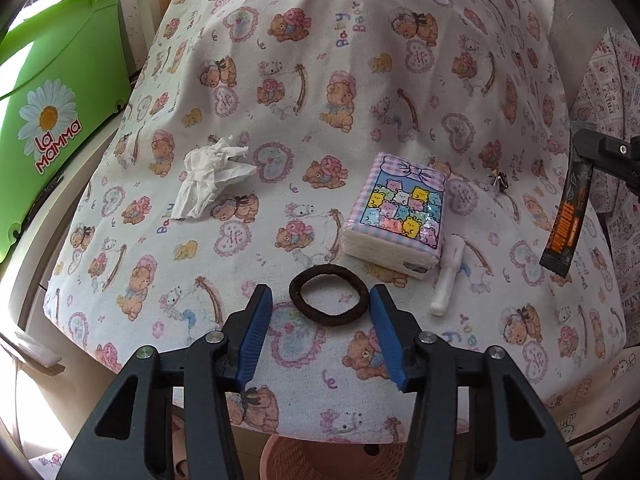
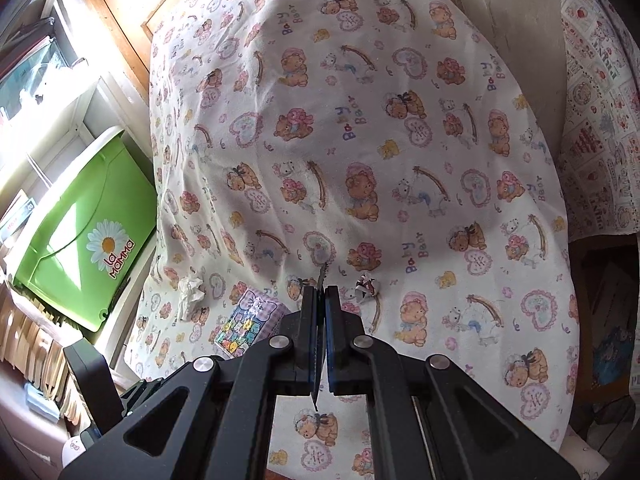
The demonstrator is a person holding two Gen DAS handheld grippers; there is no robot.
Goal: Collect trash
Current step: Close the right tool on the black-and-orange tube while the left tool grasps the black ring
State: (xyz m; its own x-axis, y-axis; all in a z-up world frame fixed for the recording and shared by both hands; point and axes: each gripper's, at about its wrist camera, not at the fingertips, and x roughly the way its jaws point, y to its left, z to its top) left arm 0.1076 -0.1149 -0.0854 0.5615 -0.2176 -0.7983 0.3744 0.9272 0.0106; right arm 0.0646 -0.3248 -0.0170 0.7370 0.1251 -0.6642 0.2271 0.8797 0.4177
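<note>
You had one piece of rubbish in hand and the rest uncollected. Your right gripper (image 2: 322, 300) had its jaws clamped together on the thin black sachet wrapper with orange print (image 1: 566, 216), which hung clear of the bear-printed cloth covering the bench (image 1: 360, 80), out at the right of the left wrist view. No bin was plainly identifiable; a pink perforated basket (image 1: 304, 460) showed below the near edge of the cloth, and I judged it a likely place for the trash (though nothing confirmed that).

Your left gripper (image 1: 320, 300) held its blue-padded jaws wide apart and gripped nothing, poised just in front of the dark brown fabric hair tie (image 1: 328, 294), which lay flat on the cloth between the two tips.

Left on the cloth, as far as could be seen:
- the crumpled white tissue (image 1: 210, 180), lying well to the left, near the cloth's edge
- a small crumpled silvery scrap (image 1: 498, 180), beyond the pack
- a small white plastic tube (image 1: 448, 276), touching or just beside the pack's right edge

The pastel checked pack of tissues with bear pictures (image 1: 396, 216) looked unused, so I judged it not trash. The large green plastic box with a daisy label (image 1: 52, 72) stood off to the left.

By my estimate the task was early: one item lifted, none visibly deposited.
</note>
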